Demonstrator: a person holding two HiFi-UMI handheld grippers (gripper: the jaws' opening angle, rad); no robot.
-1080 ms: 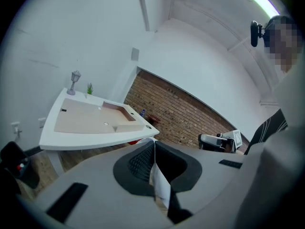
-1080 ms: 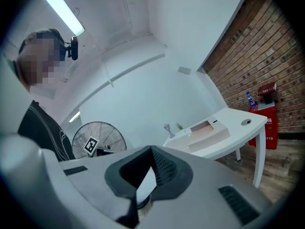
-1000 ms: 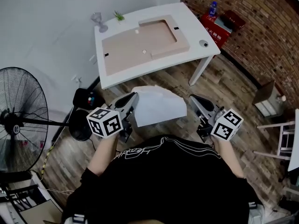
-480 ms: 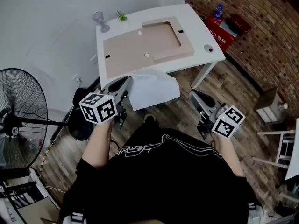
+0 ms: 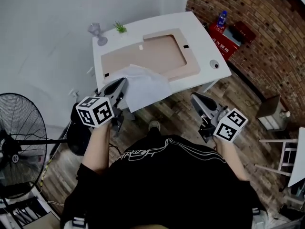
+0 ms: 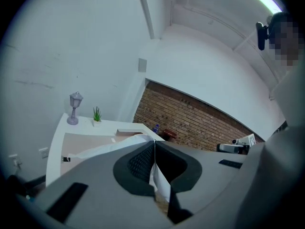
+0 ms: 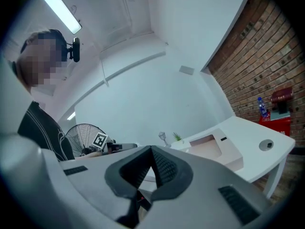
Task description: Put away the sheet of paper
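Note:
A white sheet of paper (image 5: 145,87) hangs pinched by one edge in my left gripper (image 5: 119,85), which is shut on it. The sheet reaches over the front edge of the white table (image 5: 202,37) and covers the near left corner of the tan board (image 5: 157,54) lying there. In the left gripper view the paper (image 6: 161,187) shows as a thin edge between the dark pads, and more of it drapes over the left jaw. My right gripper (image 5: 196,99) is held lower right, above the wooden floor, shut with nothing in it; its pads (image 7: 162,163) meet.
A small lamp (image 5: 97,32) and a potted plant (image 5: 120,27) stand at the table's far left corner, a round object (image 5: 214,64) near its right edge. A floor fan (image 5: 19,137) stands left. A red box (image 5: 228,32) with a bottle sits by the brick wall (image 5: 267,37).
The person has stepped closer to the table. My left gripper has carried the paper forward and left, from above the floor to over the table's front edge. The right gripper has hardly moved.

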